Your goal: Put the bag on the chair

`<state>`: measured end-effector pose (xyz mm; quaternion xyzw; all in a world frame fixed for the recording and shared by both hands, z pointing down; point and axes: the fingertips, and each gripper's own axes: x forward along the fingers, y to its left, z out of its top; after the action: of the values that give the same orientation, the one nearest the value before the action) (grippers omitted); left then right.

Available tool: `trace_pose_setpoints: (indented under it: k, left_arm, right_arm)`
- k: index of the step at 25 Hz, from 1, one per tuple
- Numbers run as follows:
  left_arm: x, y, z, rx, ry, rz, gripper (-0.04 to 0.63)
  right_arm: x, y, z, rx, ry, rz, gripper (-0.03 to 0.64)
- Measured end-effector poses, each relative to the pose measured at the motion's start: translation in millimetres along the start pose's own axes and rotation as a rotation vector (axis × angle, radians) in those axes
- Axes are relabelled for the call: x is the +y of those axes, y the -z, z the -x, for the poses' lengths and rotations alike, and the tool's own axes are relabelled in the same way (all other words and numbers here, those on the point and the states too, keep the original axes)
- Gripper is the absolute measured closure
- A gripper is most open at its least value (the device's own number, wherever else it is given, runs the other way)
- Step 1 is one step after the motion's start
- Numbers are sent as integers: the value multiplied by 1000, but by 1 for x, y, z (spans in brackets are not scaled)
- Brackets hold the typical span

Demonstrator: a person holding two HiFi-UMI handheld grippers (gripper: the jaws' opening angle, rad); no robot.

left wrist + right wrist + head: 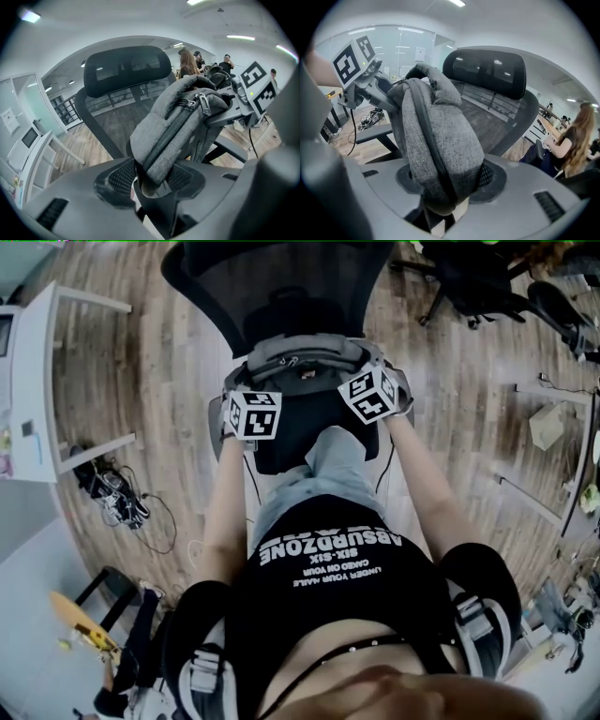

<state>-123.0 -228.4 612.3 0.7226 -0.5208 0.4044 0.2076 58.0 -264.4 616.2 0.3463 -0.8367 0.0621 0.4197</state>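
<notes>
Clamping the left gripper onto one end of a grey fabric backpack, squeezing the padded edge right by the zipper. Same deal with the right gripper: clenched on the other end, with fabric bulging out past the pads. Holding it up between the two, over the seat of a black mesh-backed office chair, just in front of the backrest. Can't tell if the bottom touches the seat yet. Further out: wood-plank floor, white desk off to the left, cable tangle near it.
</notes>
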Motion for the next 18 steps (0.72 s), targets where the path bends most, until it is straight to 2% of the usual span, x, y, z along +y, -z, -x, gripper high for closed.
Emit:
trace_pose_setpoints:
  k: [4, 11, 18]
  left_arm:
    - [-5, 9, -11, 28, 4, 7, 416]
    - [-4, 11, -21, -5, -4, 31, 416]
    - [4, 16, -28, -95, -52, 45, 416]
  right_arm:
    - [3, 11, -8, 21, -14, 1, 414]
    - [0, 15, -16, 19, -17, 7, 414]
    - [4, 15, -26, -5, -3, 2, 414]
